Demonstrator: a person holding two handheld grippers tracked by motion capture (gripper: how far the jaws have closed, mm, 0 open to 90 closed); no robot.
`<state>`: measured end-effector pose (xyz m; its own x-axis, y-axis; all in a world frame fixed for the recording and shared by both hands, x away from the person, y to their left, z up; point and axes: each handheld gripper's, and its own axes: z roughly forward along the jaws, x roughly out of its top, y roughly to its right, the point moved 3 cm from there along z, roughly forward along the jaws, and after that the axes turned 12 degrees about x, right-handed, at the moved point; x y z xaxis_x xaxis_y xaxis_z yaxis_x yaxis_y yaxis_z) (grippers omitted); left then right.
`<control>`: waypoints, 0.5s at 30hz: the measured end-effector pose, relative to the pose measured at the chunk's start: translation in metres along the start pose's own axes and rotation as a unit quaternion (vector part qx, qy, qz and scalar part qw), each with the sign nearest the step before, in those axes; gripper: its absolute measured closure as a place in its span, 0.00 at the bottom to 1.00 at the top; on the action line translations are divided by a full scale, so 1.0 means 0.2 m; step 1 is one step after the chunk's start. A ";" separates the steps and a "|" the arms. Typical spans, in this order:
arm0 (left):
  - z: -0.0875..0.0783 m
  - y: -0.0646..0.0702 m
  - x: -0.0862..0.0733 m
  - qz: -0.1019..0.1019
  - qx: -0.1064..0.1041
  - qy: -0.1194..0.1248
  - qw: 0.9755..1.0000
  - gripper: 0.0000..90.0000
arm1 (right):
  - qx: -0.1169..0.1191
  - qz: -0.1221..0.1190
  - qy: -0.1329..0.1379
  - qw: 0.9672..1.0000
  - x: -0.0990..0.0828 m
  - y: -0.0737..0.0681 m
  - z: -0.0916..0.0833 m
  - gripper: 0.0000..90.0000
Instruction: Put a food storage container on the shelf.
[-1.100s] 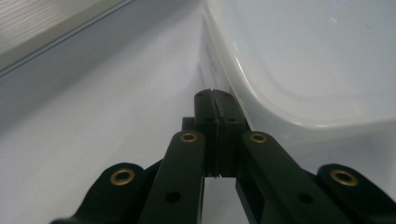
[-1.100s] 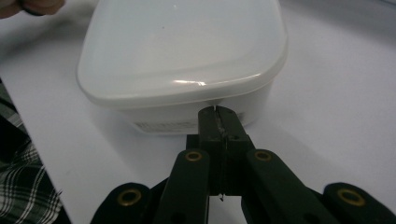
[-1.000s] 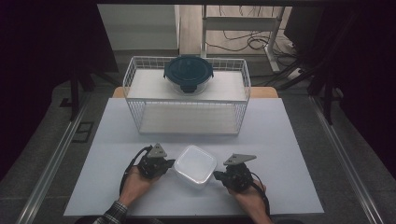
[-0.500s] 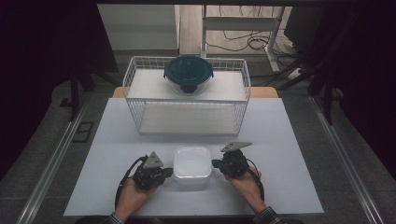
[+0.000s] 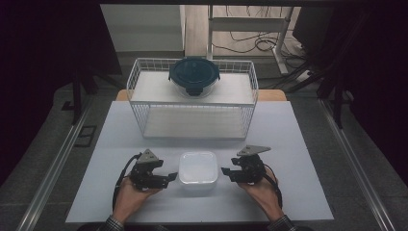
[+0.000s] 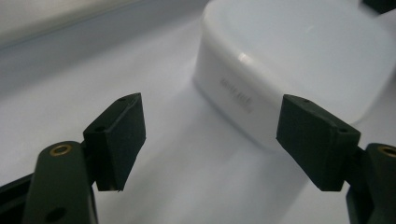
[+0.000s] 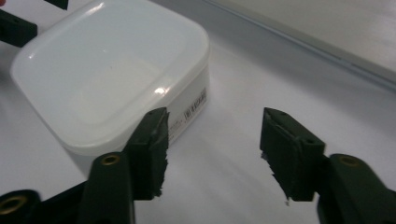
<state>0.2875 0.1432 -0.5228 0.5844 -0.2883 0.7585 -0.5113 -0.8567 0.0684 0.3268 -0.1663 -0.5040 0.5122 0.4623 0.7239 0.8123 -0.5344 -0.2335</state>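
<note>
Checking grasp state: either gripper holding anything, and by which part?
Nothing held. The left gripper and right gripper are both open, flanking the white container on the table, jaws clear of its sides.

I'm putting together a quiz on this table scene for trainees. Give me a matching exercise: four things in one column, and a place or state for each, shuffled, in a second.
Things:
1. white container
2. round container with dark lid
3. left gripper
4. wire basket

Places or states:
A. on the basket's upper shelf
B. at the far side of the table
C. on the table between the two grippers
D. open, empty, left of the white container

Pairs: 1-C, 2-A, 3-D, 4-B
</note>
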 end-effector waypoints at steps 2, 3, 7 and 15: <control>-0.01 0.00 0.01 -0.006 -0.008 0.006 1.000 0.28 | -0.001 -0.008 0.000 1.000 0.02 -0.02 -0.01 0.42; -0.01 0.01 0.04 -0.012 -0.020 0.013 1.000 0.28 | 0.001 -0.012 0.004 1.000 0.03 -0.03 -0.01 0.41; 0.03 0.04 0.07 -0.012 -0.041 0.019 0.999 0.26 | 0.012 -0.028 0.016 0.999 0.08 -0.08 0.01 0.34; 0.16 0.08 0.09 -0.036 -0.086 -0.002 0.996 0.17 | 0.036 -0.004 0.011 0.999 0.09 -0.09 0.14 0.21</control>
<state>0.3105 0.1109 -0.5298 0.6258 -0.2316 0.7448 -0.5681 -0.7897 0.2317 0.3290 -0.1295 -0.5052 0.4993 0.4505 0.7401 0.8350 -0.4781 -0.2723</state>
